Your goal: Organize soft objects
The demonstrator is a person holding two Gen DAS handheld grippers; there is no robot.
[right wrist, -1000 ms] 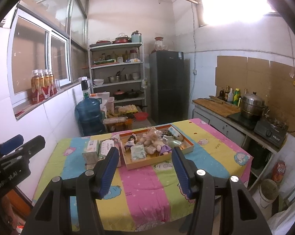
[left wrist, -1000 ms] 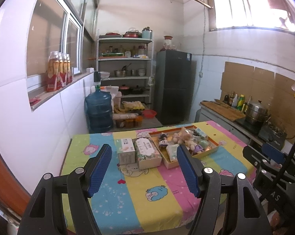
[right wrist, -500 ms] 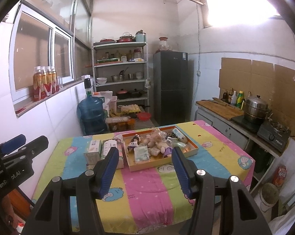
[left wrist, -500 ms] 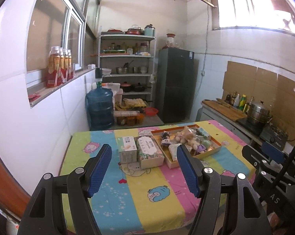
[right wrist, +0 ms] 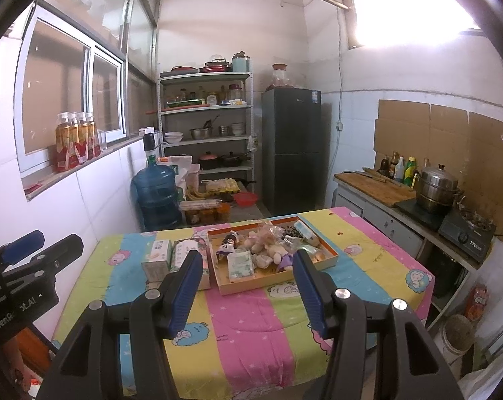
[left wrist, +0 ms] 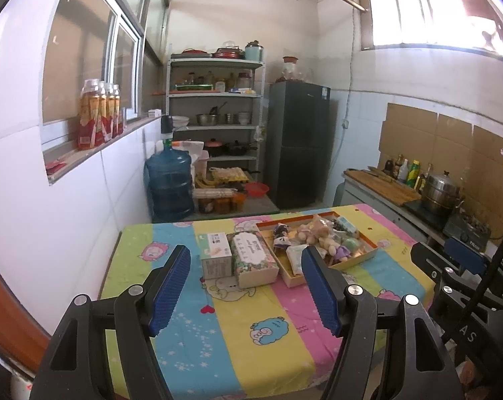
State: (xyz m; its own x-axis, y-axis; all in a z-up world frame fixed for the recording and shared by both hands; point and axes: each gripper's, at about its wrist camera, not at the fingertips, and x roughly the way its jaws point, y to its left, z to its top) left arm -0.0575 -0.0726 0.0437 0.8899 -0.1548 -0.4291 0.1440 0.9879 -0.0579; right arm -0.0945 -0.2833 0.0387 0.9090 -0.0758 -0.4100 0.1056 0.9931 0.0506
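Note:
An orange tray (left wrist: 361,258) (right wrist: 278,280) on the colourful tablecloth holds several soft toys (left wrist: 313,233) (right wrist: 268,250) and small packets. Two tissue boxes (left wrist: 253,260) (right wrist: 171,256) lie left of the tray. My left gripper (left wrist: 248,286) is open and empty, held above the table's near edge, well short of the boxes. My right gripper (right wrist: 248,290) is open and empty, also above the near edge, facing the tray. Each gripper shows at the edge of the other's view.
The table (left wrist: 218,350) stands against the white wall on the left. Behind it are a blue water jug (left wrist: 169,186), a metal shelf (left wrist: 214,110) with pots and a dark fridge (left wrist: 298,143). A counter (right wrist: 378,186) with a steamer pot and stove runs along the right.
Both grippers have tilted slightly upward and drawn back a little, so the table and tray sit lower in both views. Both stay open and empty.

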